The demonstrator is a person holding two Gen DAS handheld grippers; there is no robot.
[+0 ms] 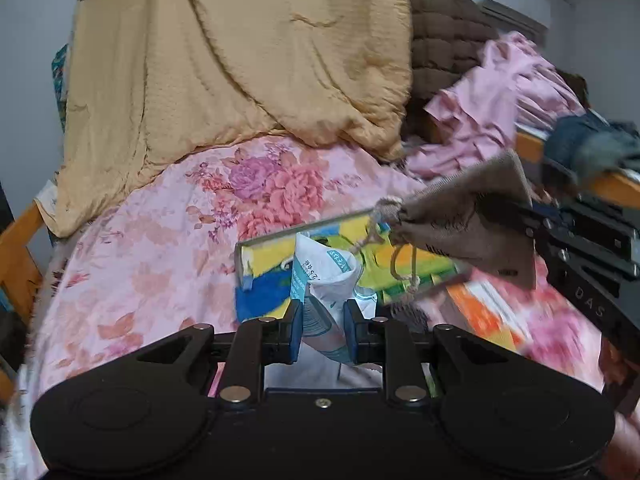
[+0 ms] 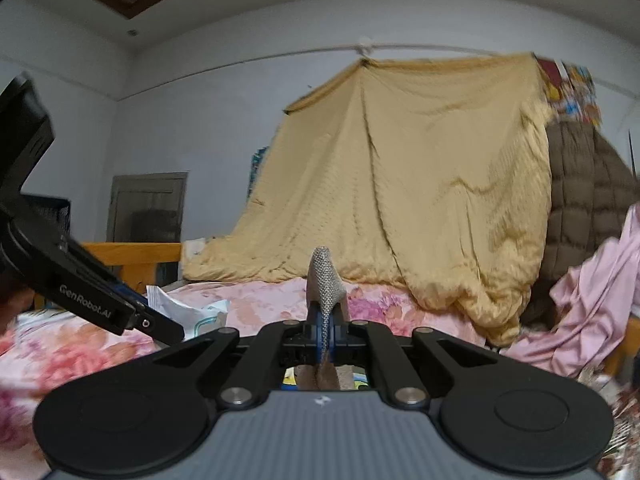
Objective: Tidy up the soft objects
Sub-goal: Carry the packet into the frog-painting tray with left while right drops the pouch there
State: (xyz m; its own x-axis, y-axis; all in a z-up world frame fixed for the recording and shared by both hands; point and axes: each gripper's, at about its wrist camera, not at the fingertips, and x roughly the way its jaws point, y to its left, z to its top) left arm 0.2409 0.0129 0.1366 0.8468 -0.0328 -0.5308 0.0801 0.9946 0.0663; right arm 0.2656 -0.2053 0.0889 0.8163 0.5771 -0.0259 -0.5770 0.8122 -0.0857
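Observation:
My left gripper [image 1: 323, 334] is shut on a crumpled white and teal plastic packet [image 1: 324, 276], held above the floral bed. My right gripper [image 2: 325, 326] is shut on a corner of a grey-brown drawstring pouch [image 2: 325, 276]. In the left wrist view the right gripper [image 1: 538, 216] comes in from the right and holds the pouch [image 1: 468, 220] in the air over a colourful flat box [image 1: 340, 268], with the pouch's cord dangling. The packet also shows in the right wrist view [image 2: 188, 312], beside the left gripper's body.
A pink floral bedspread [image 1: 160, 272] covers the bed. A tan quilt [image 1: 240, 60] hangs at the back, with a brown padded coat [image 1: 444, 40] and pink clothes [image 1: 500, 96] to its right. An orange booklet [image 1: 484, 312] lies by the box. Wooden bed rails [image 1: 20, 248] run along the sides.

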